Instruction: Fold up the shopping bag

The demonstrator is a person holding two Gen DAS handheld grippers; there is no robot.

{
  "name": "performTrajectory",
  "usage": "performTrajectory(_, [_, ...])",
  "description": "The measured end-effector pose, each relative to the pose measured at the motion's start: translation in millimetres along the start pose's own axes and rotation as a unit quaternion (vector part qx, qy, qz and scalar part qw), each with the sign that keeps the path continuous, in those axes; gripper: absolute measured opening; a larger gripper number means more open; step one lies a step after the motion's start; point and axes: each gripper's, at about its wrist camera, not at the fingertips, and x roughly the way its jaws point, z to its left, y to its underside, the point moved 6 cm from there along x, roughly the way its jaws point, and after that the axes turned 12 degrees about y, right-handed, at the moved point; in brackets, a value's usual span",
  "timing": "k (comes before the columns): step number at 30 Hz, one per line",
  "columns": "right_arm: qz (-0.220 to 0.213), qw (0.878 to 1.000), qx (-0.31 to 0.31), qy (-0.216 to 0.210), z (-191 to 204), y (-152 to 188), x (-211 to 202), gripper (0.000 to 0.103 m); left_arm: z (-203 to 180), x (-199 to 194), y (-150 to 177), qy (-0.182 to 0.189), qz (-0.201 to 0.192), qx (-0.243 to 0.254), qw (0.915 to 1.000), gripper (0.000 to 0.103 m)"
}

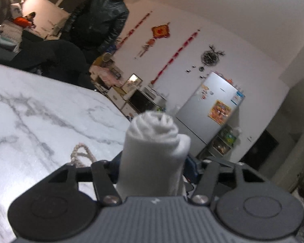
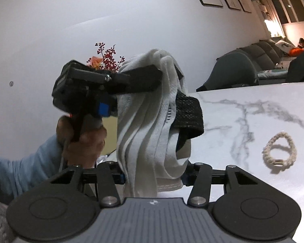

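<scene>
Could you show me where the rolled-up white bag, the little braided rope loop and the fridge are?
white bag (image 1: 154,141), left wrist view, rolled cloth.
rope loop (image 2: 278,151), right wrist view, its braid.
fridge (image 1: 210,109), left wrist view, door.

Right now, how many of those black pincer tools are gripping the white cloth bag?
2. The left gripper pinches the white bag near its top, held by a hand. The right gripper clamps its lower end.

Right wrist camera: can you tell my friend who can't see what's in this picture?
Two grippers, the left gripper and the right gripper, hold a rolled white bag above a marble table. A braided cord loop lies on the table.
</scene>
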Motion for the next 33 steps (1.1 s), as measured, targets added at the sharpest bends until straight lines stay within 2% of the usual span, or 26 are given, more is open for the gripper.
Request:
performTrajectory(4, [-0.006, 1.000, 0.023, -0.004, 2.7, -3.9, 9.8, 0.046, 10.4, -1.6, 4.6, -0.016, -0.025, -0.026, 0.9992, 0.057])
performTrajectory(8, [-0.001, 0.998, 0.063, -0.013, -5.7, -11.5, 9.6, 0.047, 21.0, -5.7, 8.8, -0.034, -0.057, -0.053, 0.9964, 0.046])
performTrajectory(11, [0.005, 0.999, 0.048, 0.007, -7.6, -13.1, 11.4, 0.054, 29.1, -9.5, 11.6, -0.050, -0.080, -0.072, 0.9929, 0.040])
performTrajectory(14, [0.016, 0.999, 0.013, 0.041, -12.5, -13.1, 5.1, 0.060, 38.3, -23.9, 2.8, -0.097, -0.092, -0.078, 0.9878, 0.039])
performTrajectory(17, [0.029, 0.996, -0.017, 0.086, -28.2, -12.2, -1.9, 0.060, 46.6, -32.0, -2.8, -0.162, -0.080, -0.065, 0.9814, 0.039])
performTrajectory(19, [0.040, 0.992, -0.030, 0.118, -42.5, -11.5, -3.7, 0.059, 48.3, -31.8, -4.6, -0.193, -0.062, -0.048, 0.9781, 0.039])
performTrajectory(22, [0.055, 0.984, -0.049, 0.161, -59.4, -12.1, -14.8, 0.043, 46.4, -24.3, -6.7, -0.231, -0.025, -0.009, 0.9727, 0.039])
performTrajectory(23, [0.059, 0.982, -0.056, 0.172, -63.4, -13.4, -18.3, 0.038, 46.1, -19.7, -7.2, -0.236, -0.014, -0.002, 0.9717, 0.039])
performTrajectory(28, [0.081, 0.965, -0.119, 0.221, -80.8, -16.3, -14.7, 0.037, 51.2, 0.5, -1.4, -0.251, 0.022, 0.009, 0.9677, 0.039])
performTrajectory(33, [0.113, 0.947, -0.178, 0.241, -97.4, -9.9, 8.5, 0.037, 65.1, 22.1, 12.3, -0.254, 0.040, 0.001, 0.9665, 0.040])
